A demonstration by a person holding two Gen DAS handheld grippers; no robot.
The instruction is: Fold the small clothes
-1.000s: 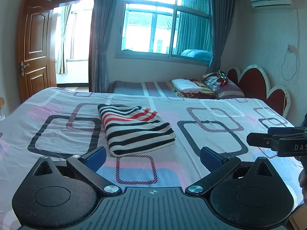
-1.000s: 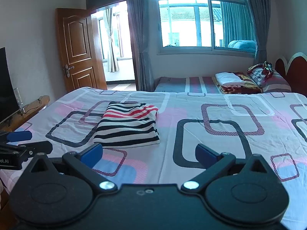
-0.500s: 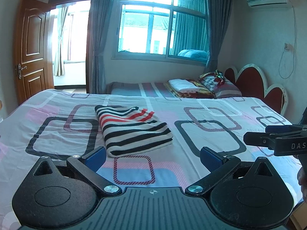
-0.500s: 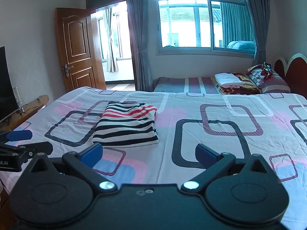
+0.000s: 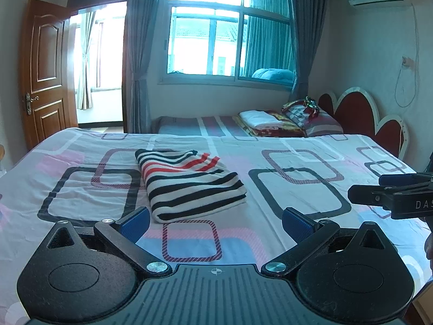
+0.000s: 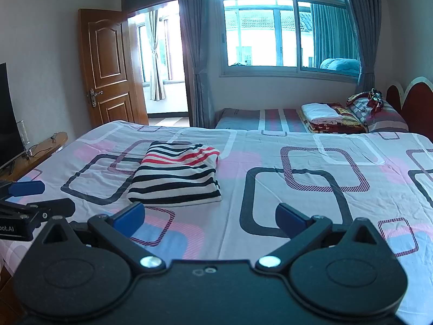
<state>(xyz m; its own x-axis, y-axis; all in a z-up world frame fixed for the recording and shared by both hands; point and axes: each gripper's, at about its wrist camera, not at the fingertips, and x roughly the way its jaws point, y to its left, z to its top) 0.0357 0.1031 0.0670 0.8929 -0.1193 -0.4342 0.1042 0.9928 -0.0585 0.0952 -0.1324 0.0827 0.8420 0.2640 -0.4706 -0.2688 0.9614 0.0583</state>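
A folded garment with black, white and red stripes [image 5: 189, 184] lies flat on the bed's patterned sheet [image 5: 297, 189]; it also shows in the right wrist view [image 6: 177, 174]. My left gripper [image 5: 215, 223] is open and empty, held above the sheet just short of the garment's near edge. My right gripper [image 6: 209, 216] is open and empty, a little nearer than the garment and to its right. Each gripper shows at the edge of the other's view: the right one [image 5: 389, 196], the left one [image 6: 29, 200].
A second bed [image 5: 216, 126] with folded blankets [image 5: 268, 120] and a pillow stands beyond, under the window. A red headboard [image 5: 360, 116] is at the right. An open wooden door [image 6: 108, 67] is at the left, with a TV and wooden stand [image 6: 32, 149] beside the bed.
Both grippers have drifted slightly back from the bed; the folded garment lies unmoved. Both stay open.
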